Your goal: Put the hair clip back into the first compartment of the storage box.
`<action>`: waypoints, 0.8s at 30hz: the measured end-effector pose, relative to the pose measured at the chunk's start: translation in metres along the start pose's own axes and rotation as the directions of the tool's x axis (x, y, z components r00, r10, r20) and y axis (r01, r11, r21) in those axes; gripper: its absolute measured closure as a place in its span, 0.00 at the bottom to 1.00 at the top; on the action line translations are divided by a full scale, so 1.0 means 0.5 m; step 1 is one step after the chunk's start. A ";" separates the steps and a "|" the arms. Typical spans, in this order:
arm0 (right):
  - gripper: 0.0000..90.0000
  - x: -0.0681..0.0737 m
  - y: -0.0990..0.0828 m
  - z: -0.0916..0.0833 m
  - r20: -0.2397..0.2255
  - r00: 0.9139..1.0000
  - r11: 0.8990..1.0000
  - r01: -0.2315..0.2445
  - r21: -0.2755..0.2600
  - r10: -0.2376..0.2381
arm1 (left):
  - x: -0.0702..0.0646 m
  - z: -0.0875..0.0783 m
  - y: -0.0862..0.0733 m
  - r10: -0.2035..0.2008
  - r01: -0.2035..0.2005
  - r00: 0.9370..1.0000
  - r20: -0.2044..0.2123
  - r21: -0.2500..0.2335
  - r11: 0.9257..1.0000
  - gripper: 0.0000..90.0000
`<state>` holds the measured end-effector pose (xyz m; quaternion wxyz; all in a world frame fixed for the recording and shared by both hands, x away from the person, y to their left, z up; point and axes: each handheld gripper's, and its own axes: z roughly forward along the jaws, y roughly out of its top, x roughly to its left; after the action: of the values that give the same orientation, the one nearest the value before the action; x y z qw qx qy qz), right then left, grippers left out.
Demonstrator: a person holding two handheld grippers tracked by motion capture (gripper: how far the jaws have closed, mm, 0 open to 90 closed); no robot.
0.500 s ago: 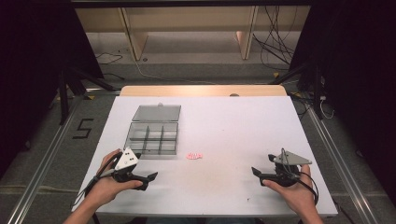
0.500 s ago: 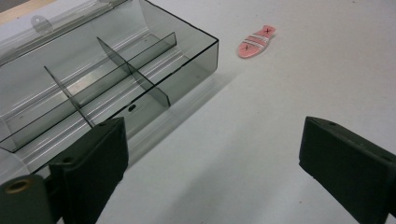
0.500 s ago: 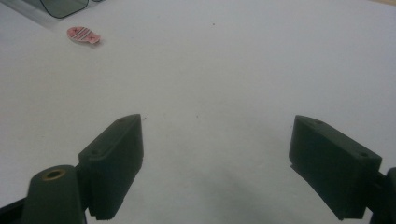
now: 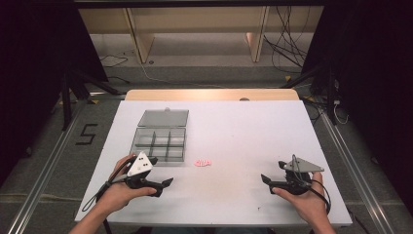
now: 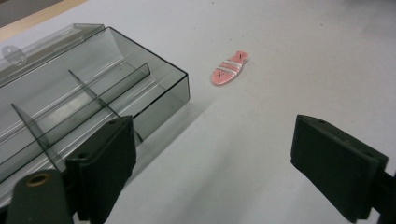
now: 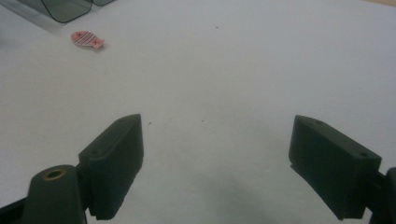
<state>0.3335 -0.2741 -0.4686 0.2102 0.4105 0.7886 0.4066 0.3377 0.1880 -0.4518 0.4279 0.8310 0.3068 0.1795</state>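
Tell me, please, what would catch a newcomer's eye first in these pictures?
Probably the small pink fish-shaped piece with pale stripes, lying alone on the white table just right of the box's near corner. Next, the smoky clear compartment box on the table's left side, its lid folded back flat behind it. The left gripper and right gripper rest near the front edge, both open, holding nothing.
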 end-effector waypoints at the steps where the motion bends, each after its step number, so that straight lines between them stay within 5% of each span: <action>1: 0.21 0.000 0.000 0.000 0.000 1.000 1.000 -0.001 0.002 0.001 | 0.000 0.000 0.000 0.000 0.000 1.000 0.000 0.000 1.000 0.16; 12: 0.21 0.003 -0.002 0.005 -0.005 1.000 1.000 0.002 0.008 -0.002 | -0.023 0.055 0.053 0.071 -0.071 0.996 0.047 0.004 0.997 0.18; 24: 0.22 0.005 0.000 0.009 -0.012 1.000 1.000 0.011 0.008 -0.011 | -0.029 0.099 0.064 0.096 -0.097 0.994 0.057 0.011 0.995 0.20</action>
<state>0.3348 -0.2701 -0.4713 0.2060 0.4046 0.7937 0.4049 0.3661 0.1343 -0.4544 0.4213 0.8526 0.2553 0.1745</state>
